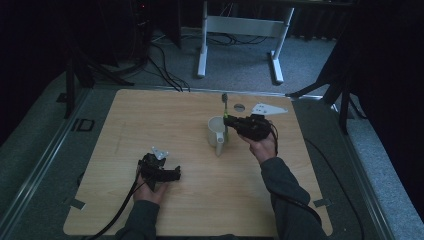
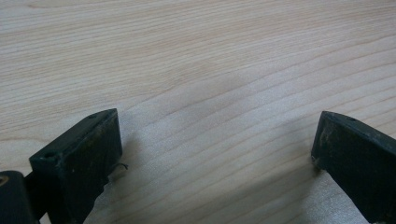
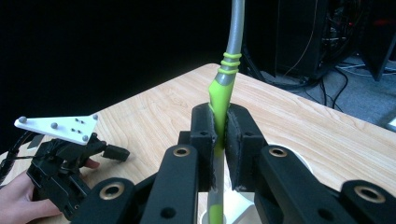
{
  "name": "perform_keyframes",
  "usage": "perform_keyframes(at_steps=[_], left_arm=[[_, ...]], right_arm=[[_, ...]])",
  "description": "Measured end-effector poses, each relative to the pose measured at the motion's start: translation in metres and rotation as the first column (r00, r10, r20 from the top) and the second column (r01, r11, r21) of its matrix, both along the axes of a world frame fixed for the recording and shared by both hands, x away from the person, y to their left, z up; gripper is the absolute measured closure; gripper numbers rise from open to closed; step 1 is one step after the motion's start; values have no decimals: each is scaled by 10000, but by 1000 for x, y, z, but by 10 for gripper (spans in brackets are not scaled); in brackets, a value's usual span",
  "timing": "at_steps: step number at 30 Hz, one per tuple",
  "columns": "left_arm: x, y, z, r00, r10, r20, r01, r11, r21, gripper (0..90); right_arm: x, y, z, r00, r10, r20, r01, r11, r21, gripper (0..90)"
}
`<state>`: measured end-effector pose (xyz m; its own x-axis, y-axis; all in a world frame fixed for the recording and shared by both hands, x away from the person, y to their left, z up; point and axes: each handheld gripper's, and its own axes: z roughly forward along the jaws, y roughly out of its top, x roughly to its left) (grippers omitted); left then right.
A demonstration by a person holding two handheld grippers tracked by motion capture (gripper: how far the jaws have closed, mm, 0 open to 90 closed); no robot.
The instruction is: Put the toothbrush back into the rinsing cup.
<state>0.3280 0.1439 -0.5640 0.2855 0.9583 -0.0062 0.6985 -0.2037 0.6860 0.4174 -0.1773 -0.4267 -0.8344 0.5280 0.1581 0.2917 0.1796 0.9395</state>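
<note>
Pinching the toothbrush upright, the right fingers hold it over the cup; left fingers spread, at 8 o'clock.

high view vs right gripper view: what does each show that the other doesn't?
High view alone: the white mug whole, with its handle toward the person, and the white desk frame beyond the table.

Right gripper view alone: the right gripper seen close, jaws shut on the toothbrush at its green grip.

Both: the toothbrush upright over the mug, the left gripper resting on the wooden table.
</note>
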Motion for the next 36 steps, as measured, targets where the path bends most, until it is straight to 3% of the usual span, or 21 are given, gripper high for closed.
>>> perform_keyframes(at_steps=[36], left_arm=[[0,0,0,10000,12,6,-12,10000,-10,19]], right_arm=[[1,11,-2,9996,-229,135,222,9985,508,820]])
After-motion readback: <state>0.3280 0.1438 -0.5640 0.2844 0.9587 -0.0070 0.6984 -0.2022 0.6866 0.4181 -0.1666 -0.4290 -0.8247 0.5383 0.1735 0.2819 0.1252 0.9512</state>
